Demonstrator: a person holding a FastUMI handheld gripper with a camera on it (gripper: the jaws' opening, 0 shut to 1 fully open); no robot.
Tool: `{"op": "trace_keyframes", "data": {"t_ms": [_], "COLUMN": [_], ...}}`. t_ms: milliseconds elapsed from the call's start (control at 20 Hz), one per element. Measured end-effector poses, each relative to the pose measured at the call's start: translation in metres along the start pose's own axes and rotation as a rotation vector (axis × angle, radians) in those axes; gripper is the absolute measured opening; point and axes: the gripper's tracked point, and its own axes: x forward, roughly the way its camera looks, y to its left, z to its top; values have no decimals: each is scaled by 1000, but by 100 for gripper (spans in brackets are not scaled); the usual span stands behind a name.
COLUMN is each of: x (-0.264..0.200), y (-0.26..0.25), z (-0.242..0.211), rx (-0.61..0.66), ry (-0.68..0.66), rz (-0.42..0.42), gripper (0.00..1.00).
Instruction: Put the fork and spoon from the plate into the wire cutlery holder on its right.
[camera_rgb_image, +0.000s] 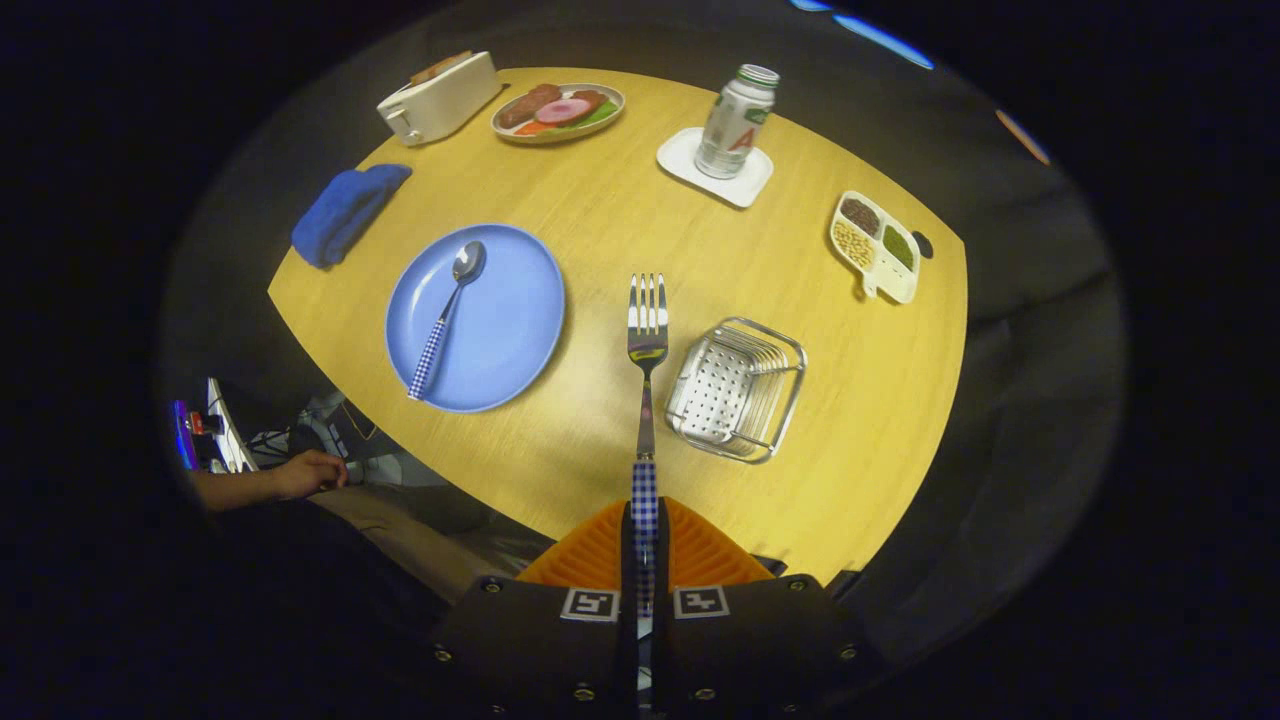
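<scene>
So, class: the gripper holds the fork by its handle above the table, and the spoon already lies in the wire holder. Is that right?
Not quite. The gripper view shows the gripper shut on the fork by its handle, but the spoon lies on the blue plate, not in the wire holder.

The fork (647, 330) and spoon (447, 310) both had blue-and-white checked handles with silver heads — the plate (510, 330) was pale blue, the cloth (345, 212) deeper blue, the desk (600, 230) yellow wood, the holder (738, 390) silver.

Gripper (645, 520) cam looks down, high above table (600, 230).
</scene>
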Motion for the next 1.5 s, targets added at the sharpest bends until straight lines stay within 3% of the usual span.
{"op": "trace_keyframes", "data": {"t_ms": [150,300,900,1100,1200,1300,1500], "x": [-3,4,39,55,61,63,60], "y": [-37,-45,-70,-65,-69,-69,-69], "z": [-19,-22,-4,6,12,15,16], "rx": [25,45,-113,-102,-107,-106,-114], "ry": [85,150,414,466,478,486,483], "rz": [-30,10,14,53,32,34,35], "gripper": [5,5,5,5,5,11,14]}}
